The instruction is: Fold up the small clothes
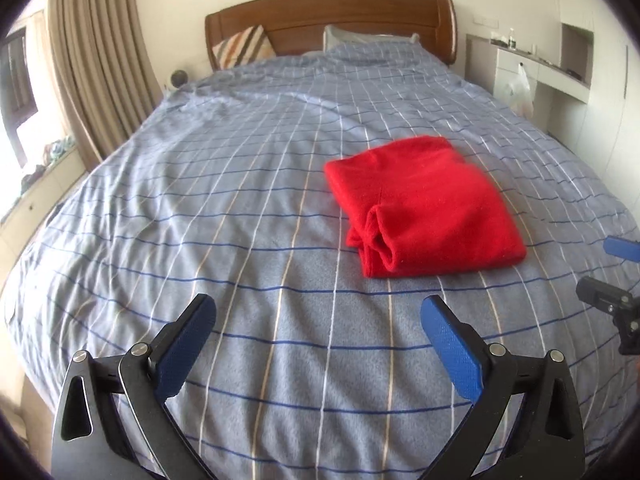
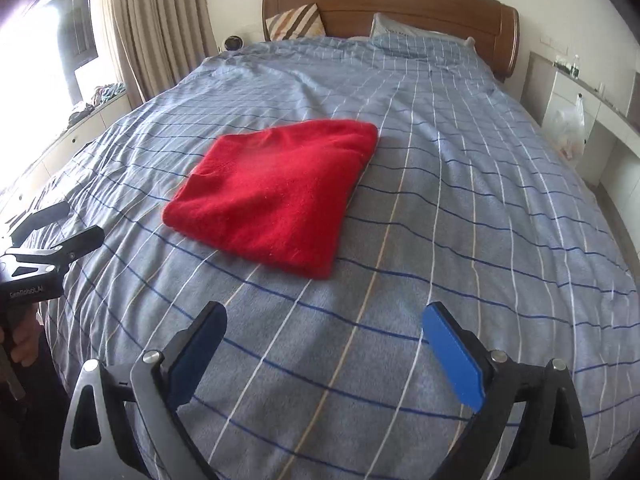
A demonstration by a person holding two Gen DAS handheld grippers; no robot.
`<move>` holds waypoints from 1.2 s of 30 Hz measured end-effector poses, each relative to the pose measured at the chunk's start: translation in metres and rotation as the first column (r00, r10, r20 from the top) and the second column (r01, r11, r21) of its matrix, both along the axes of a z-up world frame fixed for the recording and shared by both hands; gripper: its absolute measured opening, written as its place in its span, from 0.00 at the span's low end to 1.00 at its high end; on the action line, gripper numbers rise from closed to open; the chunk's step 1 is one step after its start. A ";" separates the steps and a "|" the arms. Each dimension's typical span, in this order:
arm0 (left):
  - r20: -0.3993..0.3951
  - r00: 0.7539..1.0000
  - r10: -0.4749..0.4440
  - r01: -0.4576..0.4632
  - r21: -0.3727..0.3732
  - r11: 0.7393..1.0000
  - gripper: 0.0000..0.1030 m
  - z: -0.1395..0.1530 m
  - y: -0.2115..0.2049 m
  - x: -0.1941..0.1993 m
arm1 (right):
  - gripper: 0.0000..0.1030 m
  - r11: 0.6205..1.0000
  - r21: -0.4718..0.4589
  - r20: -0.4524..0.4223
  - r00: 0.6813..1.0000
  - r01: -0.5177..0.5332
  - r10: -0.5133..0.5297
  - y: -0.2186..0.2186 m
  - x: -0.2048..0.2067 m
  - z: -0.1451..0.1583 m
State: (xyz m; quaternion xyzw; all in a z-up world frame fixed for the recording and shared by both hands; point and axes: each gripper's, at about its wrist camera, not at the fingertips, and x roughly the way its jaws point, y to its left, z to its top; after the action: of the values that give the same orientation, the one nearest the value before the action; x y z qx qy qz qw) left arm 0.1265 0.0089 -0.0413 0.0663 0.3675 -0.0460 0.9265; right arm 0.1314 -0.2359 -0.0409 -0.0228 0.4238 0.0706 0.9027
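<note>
Your red garment (image 1: 424, 208) lies folded into a compact, roughly square packet on the striped blue bedcover (image 1: 240, 240), about midway between the wooden headboard (image 1: 332, 16) and the foot of the bed. One rolled edge of the packet bulges on the side facing the left tongs (image 1: 318, 336). Both tongs hang short of the packet, on the foot side, touching nothing. The left tongs stand wide apart and empty; the right tongs (image 2: 326, 344) likewise gape with only bedcover between them. The folding looks finished and the piece released. Your next move, judging by this, is to tidy that bulging edge or fetch another garment.
</note>
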 end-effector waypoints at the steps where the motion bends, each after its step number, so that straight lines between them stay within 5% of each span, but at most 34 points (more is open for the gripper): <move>1: 0.006 1.000 0.008 -0.008 -0.010 1.000 0.99 0.004 -0.001 -0.002 | 0.95 1.000 -0.005 0.014 1.000 0.005 -0.005 0.002 -0.008 0.007; 7: 0.079 0.993 0.090 -0.095 0.060 0.994 0.99 0.020 -0.013 -0.035 | 0.98 1.000 -0.014 0.069 0.998 0.006 -0.005 0.016 -0.041 0.032; 17: 0.012 0.996 0.084 -0.084 0.097 0.992 1.00 0.026 -0.022 -0.064 | 0.99 0.999 -0.020 0.079 0.996 0.037 -0.035 0.031 -0.079 0.051; 21: -0.056 0.996 0.071 -0.068 0.054 0.996 1.00 0.025 -0.018 -0.068 | 0.99 0.999 -0.021 0.067 0.997 0.046 -0.044 0.038 -0.092 0.053; 33: -0.042 0.997 0.059 -0.058 0.036 0.998 1.00 0.052 -0.015 -0.099 | 0.99 0.999 0.024 0.024 0.999 0.038 -0.038 0.050 -0.110 0.079; 36: -0.050 0.997 0.057 -0.054 0.059 0.997 1.00 0.051 -0.017 -0.102 | 0.99 0.998 -0.033 0.025 0.998 0.055 -0.055 0.053 -0.115 0.080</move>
State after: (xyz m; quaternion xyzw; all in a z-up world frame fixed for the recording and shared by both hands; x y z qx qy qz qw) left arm 0.0249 -0.0081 0.0096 0.0813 0.3940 -0.0114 0.9154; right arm 0.0159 -0.1828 0.0395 -0.0273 0.4147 0.0383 0.9088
